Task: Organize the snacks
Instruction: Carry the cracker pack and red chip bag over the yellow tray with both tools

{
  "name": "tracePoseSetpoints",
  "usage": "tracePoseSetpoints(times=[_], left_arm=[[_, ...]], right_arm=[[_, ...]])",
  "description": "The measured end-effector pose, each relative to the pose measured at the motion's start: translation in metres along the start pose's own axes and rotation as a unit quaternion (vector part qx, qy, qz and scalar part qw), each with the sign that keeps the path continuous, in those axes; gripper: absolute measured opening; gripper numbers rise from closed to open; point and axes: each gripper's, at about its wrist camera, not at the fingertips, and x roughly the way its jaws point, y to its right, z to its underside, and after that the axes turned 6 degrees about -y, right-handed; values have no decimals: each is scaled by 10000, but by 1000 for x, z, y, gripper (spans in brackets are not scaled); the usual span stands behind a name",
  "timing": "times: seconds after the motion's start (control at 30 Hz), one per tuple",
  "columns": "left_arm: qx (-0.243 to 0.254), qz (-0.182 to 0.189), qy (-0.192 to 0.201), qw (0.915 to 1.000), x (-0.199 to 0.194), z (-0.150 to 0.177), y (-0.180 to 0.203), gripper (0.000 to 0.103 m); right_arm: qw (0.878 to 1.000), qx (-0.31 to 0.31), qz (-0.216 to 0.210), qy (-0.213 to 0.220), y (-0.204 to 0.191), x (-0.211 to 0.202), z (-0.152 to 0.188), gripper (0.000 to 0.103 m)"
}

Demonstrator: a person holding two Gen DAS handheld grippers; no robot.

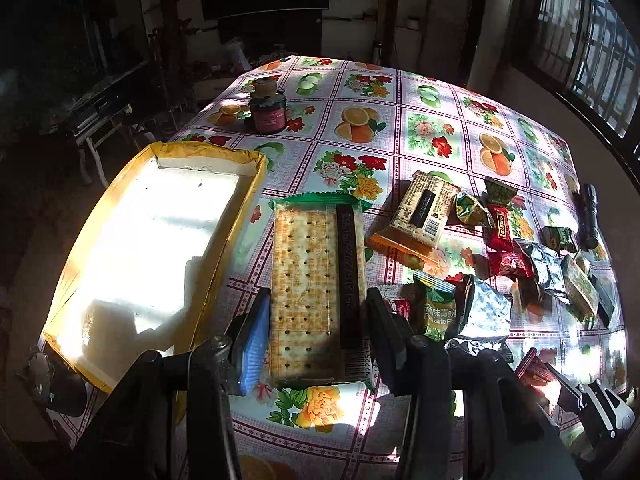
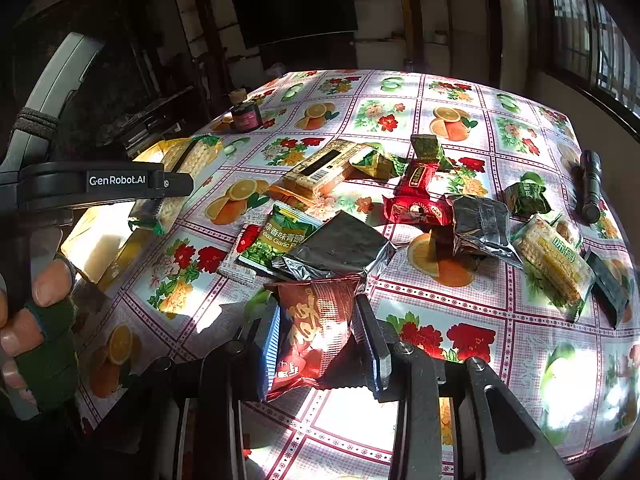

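Note:
My left gripper (image 1: 316, 296) is shut on a long cracker pack (image 1: 312, 264) with green ends, held by its sides above the flowered tablecloth. Just left of it lies a shallow white box with yellow taped rims (image 1: 248, 208), holding nothing that I can see. In the right wrist view the same cracker pack (image 2: 184, 164) hangs over the box's (image 2: 96, 240) near edge. My right gripper (image 2: 316, 312) is shut on a red-brown snack bag (image 2: 316, 344), lifted off the table in front of the snack pile.
Several loose snacks lie mid-table: a green pea packet (image 2: 276, 240), silver packets (image 2: 480, 224), red packets (image 2: 416, 208), a brown cracker pack (image 2: 320, 172). A black torch (image 2: 590, 184) lies far right, a dark jar (image 2: 246, 116) at the back. A gloved hand (image 2: 44, 320) holds the left gripper.

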Motion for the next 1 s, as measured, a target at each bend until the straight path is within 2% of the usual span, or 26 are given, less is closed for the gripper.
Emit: tracePoseSetpoints(times=[0.37,1.0], left_arm=[[-87,-153,7,9998,-10,19,-21,45],[-207,-289,141,9993,-20,24,-40,45]], right_arm=[[9996,-180,-192,105,-22,-4,-7,37],[9984,-441,-334,101,-49,-1,-17,37]])
